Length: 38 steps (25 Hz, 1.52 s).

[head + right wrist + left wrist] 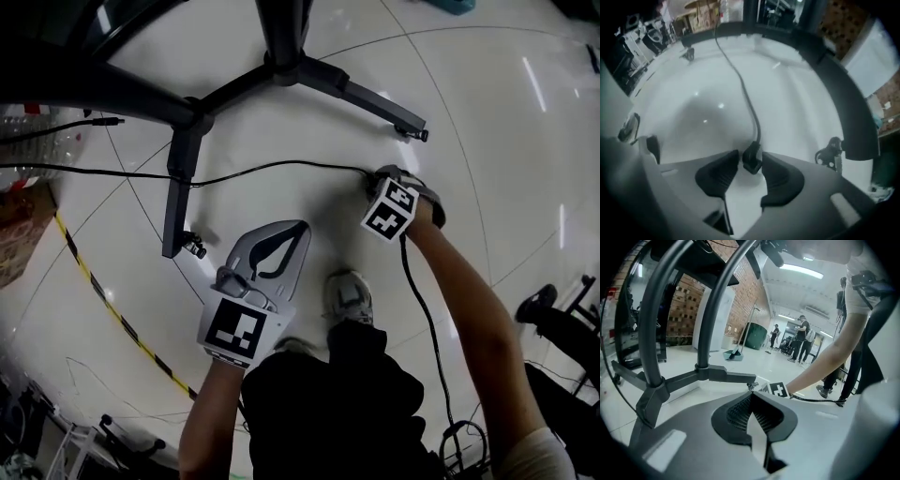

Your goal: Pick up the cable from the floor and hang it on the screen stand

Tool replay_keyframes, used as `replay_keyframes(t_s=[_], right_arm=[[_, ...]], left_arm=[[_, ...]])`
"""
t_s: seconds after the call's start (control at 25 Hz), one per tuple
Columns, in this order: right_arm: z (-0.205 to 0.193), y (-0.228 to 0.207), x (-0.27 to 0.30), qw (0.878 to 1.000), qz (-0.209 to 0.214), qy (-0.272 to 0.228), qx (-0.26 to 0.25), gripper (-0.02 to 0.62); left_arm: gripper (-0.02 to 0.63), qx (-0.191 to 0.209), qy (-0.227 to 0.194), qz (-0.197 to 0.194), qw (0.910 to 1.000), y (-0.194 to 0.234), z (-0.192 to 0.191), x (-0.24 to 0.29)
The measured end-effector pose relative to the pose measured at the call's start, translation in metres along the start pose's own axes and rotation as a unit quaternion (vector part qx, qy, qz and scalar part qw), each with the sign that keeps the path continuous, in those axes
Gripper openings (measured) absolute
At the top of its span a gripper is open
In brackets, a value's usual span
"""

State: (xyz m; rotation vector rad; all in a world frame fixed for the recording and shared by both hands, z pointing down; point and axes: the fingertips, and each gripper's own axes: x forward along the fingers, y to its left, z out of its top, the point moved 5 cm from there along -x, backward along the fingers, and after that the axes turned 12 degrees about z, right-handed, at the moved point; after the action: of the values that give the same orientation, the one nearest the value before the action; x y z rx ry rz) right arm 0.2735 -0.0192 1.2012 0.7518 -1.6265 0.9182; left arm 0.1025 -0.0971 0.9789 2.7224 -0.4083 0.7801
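Cable (272, 164): on floor (487, 141), unlifted. Right gripper (750, 157): jaws apart, straddling plug (752, 161), not pinching. Left gripper (751, 395): clenched, empty. Outstanding: grasp, lift, hang on stand (356, 94).

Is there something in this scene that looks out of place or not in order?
Yes. The black cable lies loose on the floor and passes the leg of the screen stand, where someone might trip, instead of hanging on it. Its plug sits between the jaws of the right gripper. Nothing looks spilled or broken.
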Motion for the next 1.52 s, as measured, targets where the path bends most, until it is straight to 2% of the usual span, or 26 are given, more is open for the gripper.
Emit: replay_keyframes(t_s=[0.08, 0.16, 0.2, 0.28, 0.36, 0.48, 0.6, 0.64, 0.68, 0.76, 0.92, 1.04, 1.24, 1.4, 1.52], right_arm=[[-0.002, 0.004, 0.008, 0.999, 0.028, 0.026, -0.001, 0.118], [0.000, 0.006, 0.007, 0.998, 0.046, 0.032, 0.003, 0.109], [0.000, 0.009, 0.003, 0.998, 0.061, 0.019, 0.016, 0.107], [0.001, 0.022, -0.015, 0.988, 0.117, -0.059, 0.076, 0.104], [0.006, 0.043, -0.048, 0.958, 0.187, -0.171, 0.138, 0.098], [0.014, 0.083, -0.115, 0.901, 0.277, -0.287, 0.169, 0.097], [0.023, 0.128, -0.190, 0.829, 0.381, -0.362, 0.192, 0.097], [0.028, 0.143, -0.214, 0.810, 0.408, -0.375, 0.191, 0.097], [0.034, 0.156, -0.237, 0.799, 0.426, -0.384, 0.183, 0.097], [0.047, 0.179, -0.281, 0.791, 0.441, -0.394, 0.159, 0.097], [0.083, 0.208, -0.364, 0.793, 0.434, -0.415, 0.107, 0.097], [0.117, 0.229, -0.429, 0.784, 0.434, -0.438, 0.072, 0.097], [0.176, 0.267, -0.547, 0.770, 0.426, -0.475, -0.008, 0.097], [0.212, 0.311, -0.621, 0.776, 0.411, -0.469, -0.094, 0.097], [0.227, 0.343, -0.663, 0.773, 0.424, -0.457, -0.117, 0.097]], left_arm=[[0.020, -0.007, -0.001, 0.001, 1.0000, -0.001, 0.002, -0.002], [0.020, -0.014, -0.003, 0.005, 0.9999, -0.001, 0.002, -0.005], [0.020, -0.017, -0.003, 0.007, 0.9998, 0.000, 0.002, -0.007], [0.020, -0.026, -0.001, 0.014, 0.9996, 0.001, 0.000, -0.012], [0.020, -0.040, 0.002, 0.023, 0.9989, 0.003, 0.000, -0.020], [0.020, -0.052, 0.003, 0.042, 0.9977, 0.005, 0.004, -0.038], [0.020, -0.074, 0.004, 0.061, 0.9953, -0.002, 0.018, -0.064], [0.020, -0.083, 0.005, 0.065, 0.9944, -0.007, 0.026, -0.075], [0.020, -0.090, 0.004, 0.069, 0.9936, -0.011, 0.035, -0.085], [0.020, -0.099, -0.004, 0.073, 0.9923, -0.022, 0.055, -0.107], [0.020, -0.110, -0.029, 0.080, 0.9902, -0.039, 0.104, -0.159], [0.020, -0.111, -0.056, 0.109, 0.9862, -0.043, 0.146, -0.209], [0.020, -0.120, -0.122, 0.185, 0.9678, -0.034, 0.230, -0.301], [0.020, -0.112, -0.168, 0.236, 0.9507, -0.031, 0.288, -0.378], [0.020, -0.116, -0.191, 0.265, 0.9381, -0.036, 0.317, -0.429]])
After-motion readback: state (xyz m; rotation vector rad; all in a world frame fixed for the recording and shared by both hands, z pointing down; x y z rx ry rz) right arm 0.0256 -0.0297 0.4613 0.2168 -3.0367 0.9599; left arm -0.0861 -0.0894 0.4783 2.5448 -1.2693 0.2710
